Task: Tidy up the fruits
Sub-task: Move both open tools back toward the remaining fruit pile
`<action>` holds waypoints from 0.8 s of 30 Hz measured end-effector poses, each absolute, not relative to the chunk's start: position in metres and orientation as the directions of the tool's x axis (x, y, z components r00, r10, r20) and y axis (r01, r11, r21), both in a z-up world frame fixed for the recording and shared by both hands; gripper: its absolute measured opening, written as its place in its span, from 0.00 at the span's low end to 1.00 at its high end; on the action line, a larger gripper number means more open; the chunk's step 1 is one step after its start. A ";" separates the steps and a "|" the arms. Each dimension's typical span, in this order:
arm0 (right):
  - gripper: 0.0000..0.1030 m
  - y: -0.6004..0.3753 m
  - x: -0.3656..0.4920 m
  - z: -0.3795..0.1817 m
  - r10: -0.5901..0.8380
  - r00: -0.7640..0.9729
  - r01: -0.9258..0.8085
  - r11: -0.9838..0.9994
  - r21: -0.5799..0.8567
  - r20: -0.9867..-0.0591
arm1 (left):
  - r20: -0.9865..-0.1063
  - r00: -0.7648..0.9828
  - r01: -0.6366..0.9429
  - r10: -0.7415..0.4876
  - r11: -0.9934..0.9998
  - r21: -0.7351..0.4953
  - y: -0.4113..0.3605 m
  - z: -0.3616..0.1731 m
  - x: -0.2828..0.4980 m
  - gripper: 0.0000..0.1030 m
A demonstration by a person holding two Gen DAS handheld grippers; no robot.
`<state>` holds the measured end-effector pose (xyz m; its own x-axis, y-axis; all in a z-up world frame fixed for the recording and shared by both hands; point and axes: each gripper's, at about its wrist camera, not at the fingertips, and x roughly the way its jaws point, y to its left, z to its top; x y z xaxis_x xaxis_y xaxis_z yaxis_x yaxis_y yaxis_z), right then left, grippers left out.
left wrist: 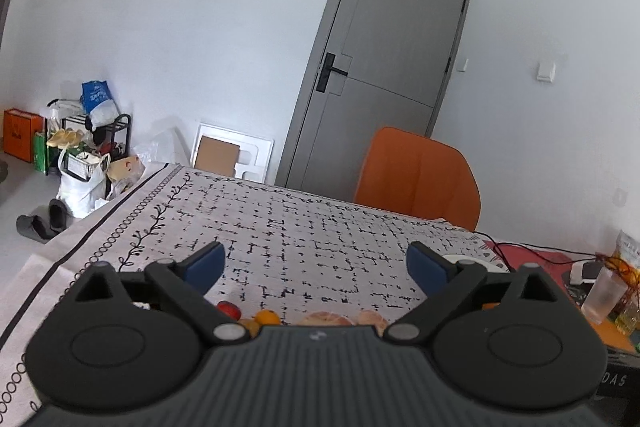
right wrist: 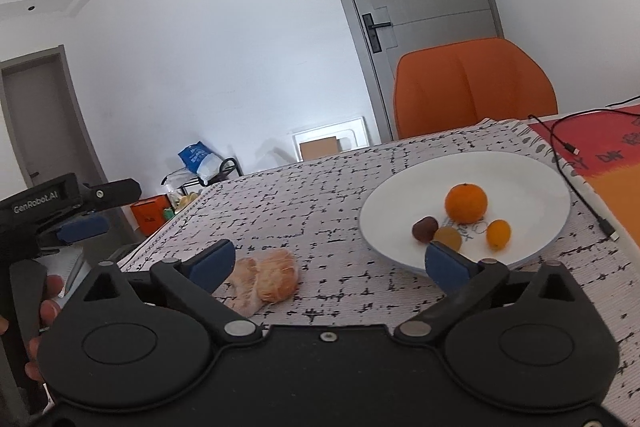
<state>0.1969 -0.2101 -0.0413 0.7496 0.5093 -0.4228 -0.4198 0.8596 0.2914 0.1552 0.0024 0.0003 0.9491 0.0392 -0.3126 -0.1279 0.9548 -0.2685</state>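
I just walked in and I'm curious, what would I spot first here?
Probably the white plate on the patterned tablecloth, with a big orange and three smaller fruits in it. Next, the peeled citrus pieces lying on the cloth left of the plate, and the bright orange chair behind the table.

A white round plate sits on a tablecloth printed with black dashes. Four fruits lie on the plate, grouped near its middle and front: a round orange tangerine at the back, a small dark red fruit to its front left, a dull amber fruit just beside that one, and a small oval kumquat to the right, apart from the others. Left of the plate, well apart from it, peeled pale orange citrus segments lie in a clump directly on the cloth.
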 end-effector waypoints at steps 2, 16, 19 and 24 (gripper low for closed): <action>1.00 -0.207 0.196 -0.042 0.521 0.741 -0.432 0.853 0.293 -0.424 | -0.314 0.949 -0.127 0.039 0.955 -0.267 0.007 0.000 0.154 1.00; 1.00 -0.178 0.196 -0.050 0.522 0.704 -0.454 0.852 0.259 -0.482 | -0.397 0.918 -0.136 -0.021 0.922 -0.362 0.035 -0.022 0.151 1.00; 1.00 -0.175 0.196 -0.051 0.530 0.695 -0.466 0.847 0.257 -0.486 | -0.425 0.905 -0.148 -0.019 0.923 -0.355 0.036 -0.029 0.152 0.99; 1.00 -0.171 0.198 -0.056 0.536 0.679 -0.472 0.842 0.262 -0.501 | -0.444 0.896 -0.149 -0.025 0.924 -0.353 0.037 -0.039 0.155 0.97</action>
<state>0.1981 -0.1709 -0.0556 0.6792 0.5364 -0.5009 -0.4718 0.8420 0.2618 0.1547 0.0366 -0.0390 0.8958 -0.0250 -0.4437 -0.1492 0.9235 -0.3534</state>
